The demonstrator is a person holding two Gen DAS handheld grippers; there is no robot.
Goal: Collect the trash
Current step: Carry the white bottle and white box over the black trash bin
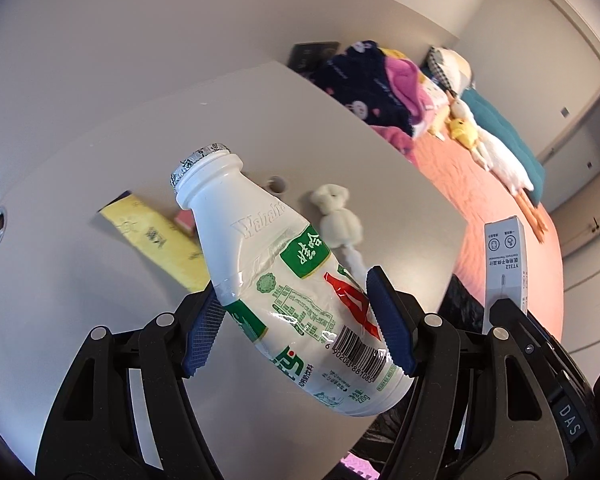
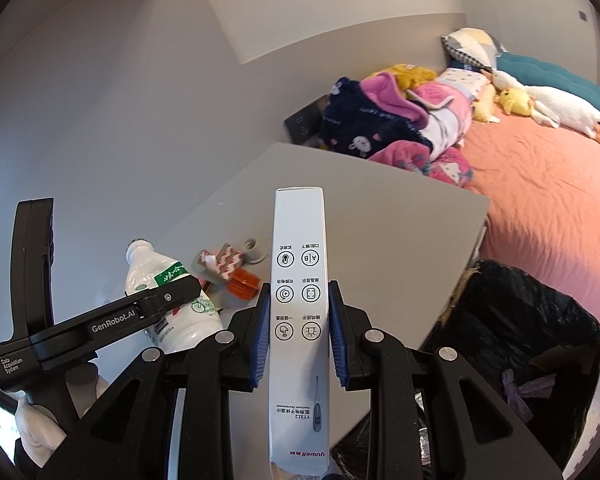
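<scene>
While both grippers pinch trash, only the right wrist view shows the black bin bag.

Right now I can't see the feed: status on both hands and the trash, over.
Left gripper shut on milk bottle. Right gripper shut on thermometer box. Black bin bag beside table, nothing blocking it.

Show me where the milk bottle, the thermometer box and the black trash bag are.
milk bottle point(image 1: 300, 304), left wrist view, on its labelled body.
thermometer box point(image 2: 298, 312), right wrist view, on its front face with the icons.
black trash bag point(image 2: 516, 332), right wrist view, on its crinkled side.
</scene>
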